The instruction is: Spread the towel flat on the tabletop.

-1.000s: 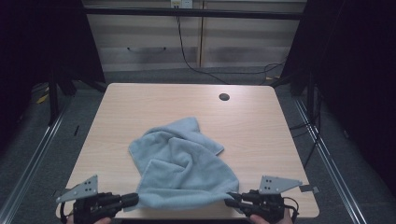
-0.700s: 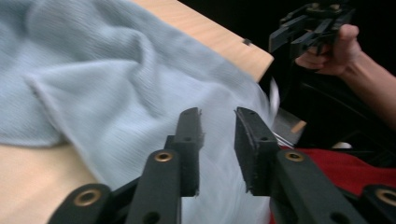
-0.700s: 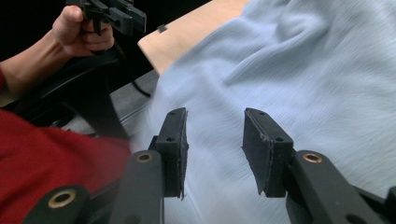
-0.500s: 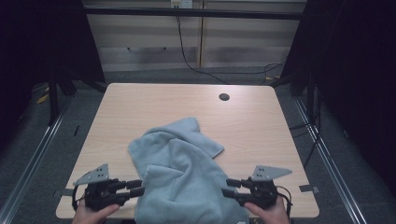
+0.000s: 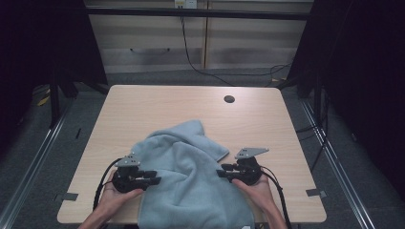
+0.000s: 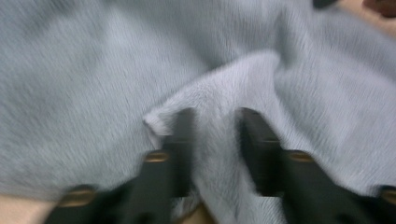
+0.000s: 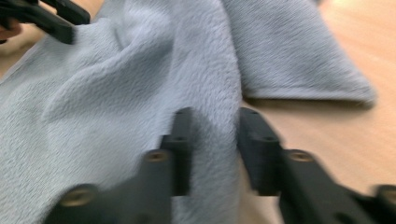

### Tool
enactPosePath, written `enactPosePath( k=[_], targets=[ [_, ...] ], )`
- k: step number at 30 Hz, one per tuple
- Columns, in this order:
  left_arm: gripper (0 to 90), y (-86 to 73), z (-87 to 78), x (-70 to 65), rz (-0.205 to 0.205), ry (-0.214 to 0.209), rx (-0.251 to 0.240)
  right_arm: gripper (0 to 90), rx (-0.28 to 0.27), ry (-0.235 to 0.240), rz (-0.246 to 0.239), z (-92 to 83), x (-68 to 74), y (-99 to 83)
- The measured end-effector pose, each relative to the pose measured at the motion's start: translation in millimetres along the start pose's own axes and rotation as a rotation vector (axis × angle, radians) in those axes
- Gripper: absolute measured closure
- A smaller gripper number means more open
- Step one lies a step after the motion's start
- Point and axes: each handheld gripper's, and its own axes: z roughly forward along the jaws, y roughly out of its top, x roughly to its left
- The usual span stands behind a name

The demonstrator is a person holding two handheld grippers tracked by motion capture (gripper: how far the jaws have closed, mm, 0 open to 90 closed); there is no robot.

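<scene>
A light blue towel (image 5: 191, 186) lies crumpled on the wooden table (image 5: 157, 105), and its near end hangs over the front edge. My left gripper (image 5: 155, 177) is at the towel's left side and points right. In the left gripper view its jaws (image 6: 215, 116) straddle a raised fold of towel (image 6: 93, 70); they have just been closing and still stand apart. My right gripper (image 5: 220, 170) is at the towel's right side and points left. Its jaws (image 7: 215, 114) straddle the towel's edge (image 7: 140, 70); they too have just been closing, with a gap left.
A dark round hole (image 5: 229, 99) sits near the table's far edge. The far half of the tabletop is bare wood. Cables trail from both grippers toward the front edge. Black frame posts and a grey floor surround the table.
Both hands have moved from the front edge forward onto the table and inward to the towel's sides. The towel's near part has bunched narrower and now drapes over the front edge.
</scene>
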Motion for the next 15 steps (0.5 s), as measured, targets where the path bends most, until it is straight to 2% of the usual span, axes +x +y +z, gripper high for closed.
enactPosePath(
  k=[2, 4, 7, 9, 12, 15],
  targets=[
    [80.6, -2.7, -2.7, -0.9, 0.002, -0.005, 0.007, 80.7, -0.003, 0.01, -0.003, -1.4, 4.7, -3.2],
    [84.0, -3.5, -13.2, -5.6, 0.018, -0.016, -0.004, 83.7, -0.024, 0.04, -0.008, -7.4, 14.9, -6.9],
    [84.5, -10.1, -27.6, -13.5, 0.03, -0.054, -0.021, 84.1, -0.036, 0.077, -0.036, -16.9, 31.5, -10.6],
    [84.4, -21.2, -36.3, -19.3, 0.035, -0.085, -0.009, 84.1, -0.047, 0.12, -0.037, -22.6, 44.2, -16.5],
    [84.5, -36.2, -45.0, -27.3, 0.035, -0.1, -0.006, 84.1, -0.016, 0.147, -0.058, -25.9, 63.6, -28.4],
    [84.4, -46.9, -56.7, -35.1, 0.033, -0.122, -0.026, 84.2, 0.009, 0.167, -0.072, -27.8, 80.1, -40.0]
  ],
)
